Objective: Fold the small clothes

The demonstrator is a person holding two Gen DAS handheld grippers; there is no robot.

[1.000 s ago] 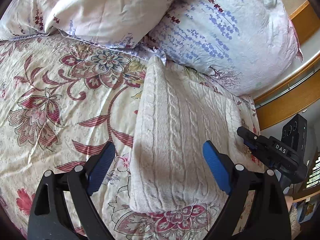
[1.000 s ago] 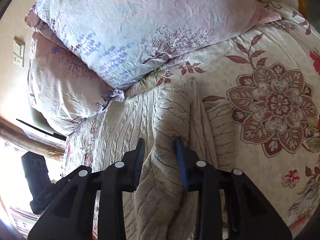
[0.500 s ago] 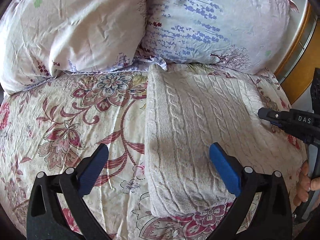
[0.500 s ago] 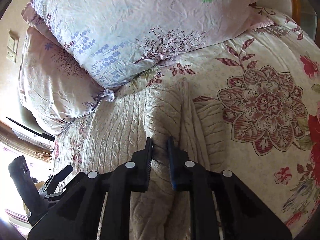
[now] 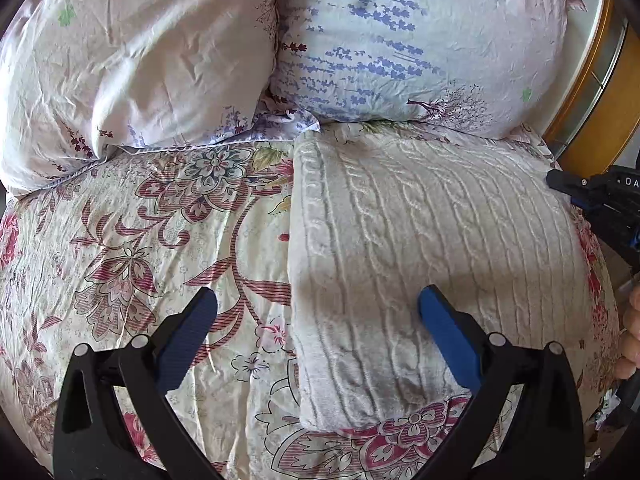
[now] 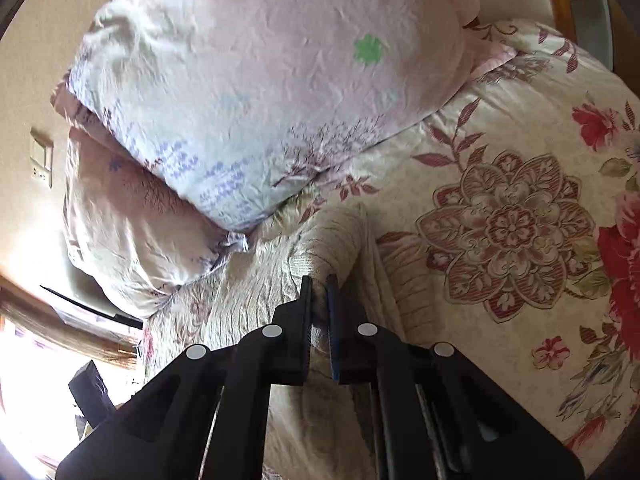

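The left gripper (image 5: 318,304) stands wide open above the bed, nothing between its blue pads (image 5: 448,332); the near left edge of the cream cable-knit sweater (image 5: 420,248) lies below the gap between them, folded into a flat rectangle on the floral bedspread (image 5: 140,240). Ahead of it two pale flower-print pillows (image 5: 400,40) lean side by side (the sweater's far edge reaches them). The right gripper (image 6: 318,296) is clamped tight on a raised fold of the same sweater (image 6: 336,236), knit bunching up just past its tips, with bedspread (image 6: 512,224) to its right and the pillows (image 6: 260,80) beyond.
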